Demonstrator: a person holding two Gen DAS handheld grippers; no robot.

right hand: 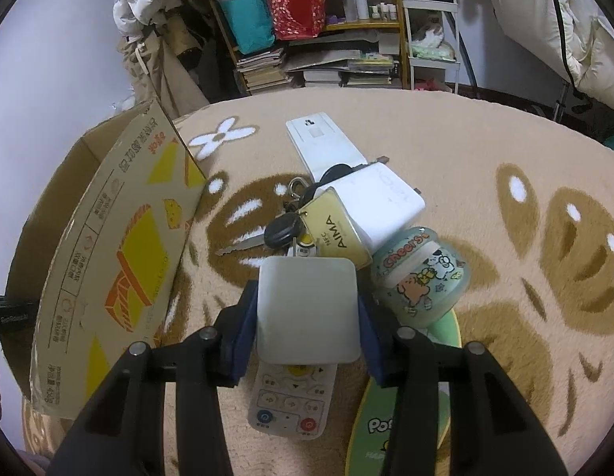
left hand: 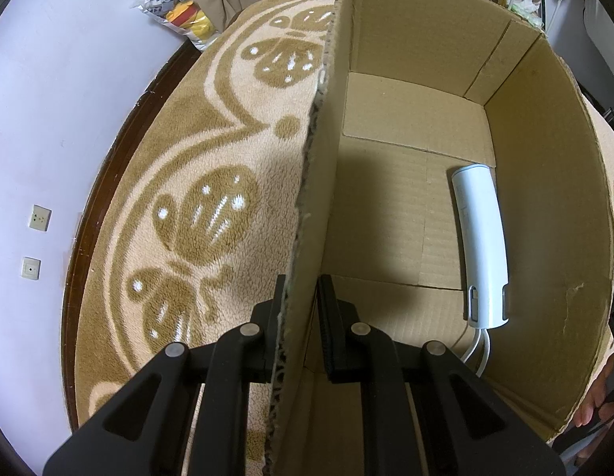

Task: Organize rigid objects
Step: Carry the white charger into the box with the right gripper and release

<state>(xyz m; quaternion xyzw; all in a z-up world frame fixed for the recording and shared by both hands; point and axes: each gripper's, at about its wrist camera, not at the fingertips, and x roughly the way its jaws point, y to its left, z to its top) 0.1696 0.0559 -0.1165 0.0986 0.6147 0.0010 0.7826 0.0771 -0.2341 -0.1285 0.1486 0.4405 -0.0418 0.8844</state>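
Note:
My left gripper (left hand: 303, 289) is shut on the left wall of an open cardboard box (left hand: 327, 139), one finger outside and one inside. A white cylindrical device (left hand: 481, 238) with a cord lies on the box floor by the right wall. In the right wrist view, my right gripper (right hand: 307, 295) is shut on a white square block (right hand: 307, 313), its blue pads (right hand: 245, 317) pressing both sides. Just beyond the block lie a bunch of keys (right hand: 281, 232) with a yellow tag, a white charger (right hand: 386, 202) and a pale green jar (right hand: 422, 277). A remote control (right hand: 293, 400) lies under the block.
The box (right hand: 108, 258) stands to the left of the pile on a beige patterned rug (right hand: 505, 139). A flat white device (right hand: 327, 142) lies further back, a green flat item (right hand: 398, 416) at the lower right. Shelves (right hand: 315, 59) with books stand behind. A person's hand (left hand: 596, 404) shows beside the box.

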